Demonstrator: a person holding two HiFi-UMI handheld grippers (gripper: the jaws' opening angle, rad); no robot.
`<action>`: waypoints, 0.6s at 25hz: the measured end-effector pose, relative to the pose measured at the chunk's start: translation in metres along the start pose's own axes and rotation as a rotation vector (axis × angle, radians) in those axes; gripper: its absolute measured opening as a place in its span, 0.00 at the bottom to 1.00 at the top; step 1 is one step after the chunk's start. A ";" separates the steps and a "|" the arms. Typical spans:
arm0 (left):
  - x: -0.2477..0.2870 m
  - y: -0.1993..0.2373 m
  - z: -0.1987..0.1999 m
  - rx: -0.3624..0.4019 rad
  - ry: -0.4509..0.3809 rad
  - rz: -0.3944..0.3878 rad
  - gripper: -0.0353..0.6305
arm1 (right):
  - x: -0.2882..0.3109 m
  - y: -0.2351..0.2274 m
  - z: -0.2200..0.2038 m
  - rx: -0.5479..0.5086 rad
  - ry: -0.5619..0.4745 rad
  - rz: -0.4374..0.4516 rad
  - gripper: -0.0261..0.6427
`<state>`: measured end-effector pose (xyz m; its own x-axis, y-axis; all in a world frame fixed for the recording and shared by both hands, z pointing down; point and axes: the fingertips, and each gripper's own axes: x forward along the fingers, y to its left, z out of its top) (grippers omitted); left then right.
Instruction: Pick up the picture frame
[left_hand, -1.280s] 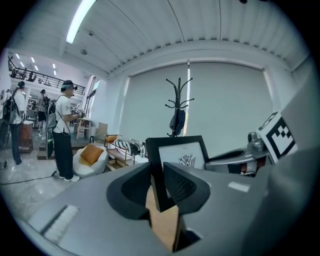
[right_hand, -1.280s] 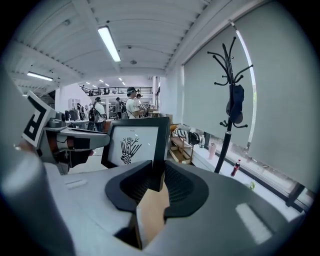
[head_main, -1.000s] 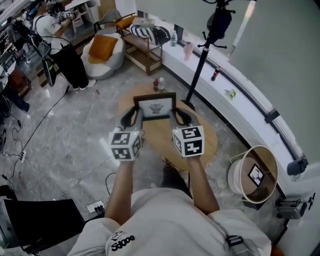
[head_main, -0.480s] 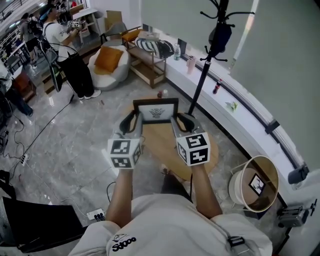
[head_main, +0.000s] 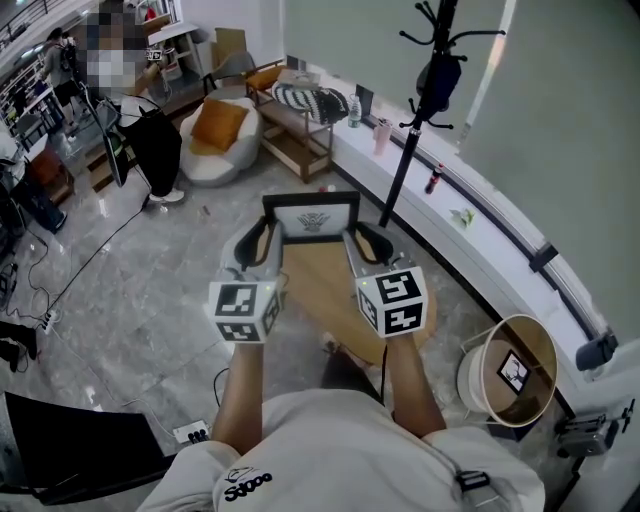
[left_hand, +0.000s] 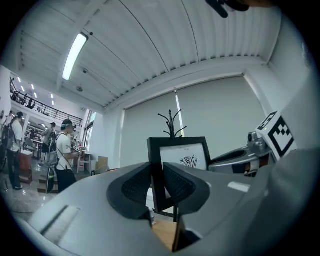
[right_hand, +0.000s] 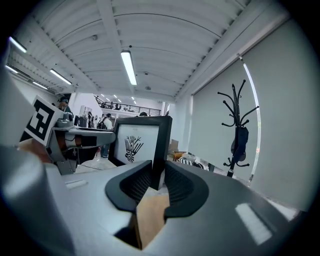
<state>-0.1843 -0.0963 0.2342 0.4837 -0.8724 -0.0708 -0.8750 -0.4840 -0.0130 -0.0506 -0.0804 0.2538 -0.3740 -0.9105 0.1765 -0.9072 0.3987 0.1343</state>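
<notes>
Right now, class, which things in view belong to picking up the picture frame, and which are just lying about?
Part of the job:
- picture frame
- left gripper, clamped on the frame's left edge
- right gripper, clamped on its right edge

Just lying about:
- round wooden table
- coat stand
- orange cushion
- round bin

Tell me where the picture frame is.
Head view, centre: the picture frame is held by the left gripper and right gripper above the round table.
</notes>
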 end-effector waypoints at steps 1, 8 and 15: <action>-0.001 0.000 0.003 0.004 -0.005 -0.001 0.18 | -0.001 0.000 0.003 -0.001 -0.007 0.001 0.16; -0.005 -0.003 0.021 0.010 -0.048 -0.004 0.18 | -0.010 -0.001 0.019 -0.015 -0.049 0.008 0.16; 0.000 0.000 0.023 0.013 -0.049 -0.009 0.18 | -0.004 -0.003 0.019 -0.023 -0.044 0.007 0.16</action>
<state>-0.1843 -0.0948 0.2108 0.4902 -0.8634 -0.1195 -0.8709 -0.4907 -0.0270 -0.0498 -0.0804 0.2339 -0.3890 -0.9114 0.1343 -0.9001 0.4070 0.1552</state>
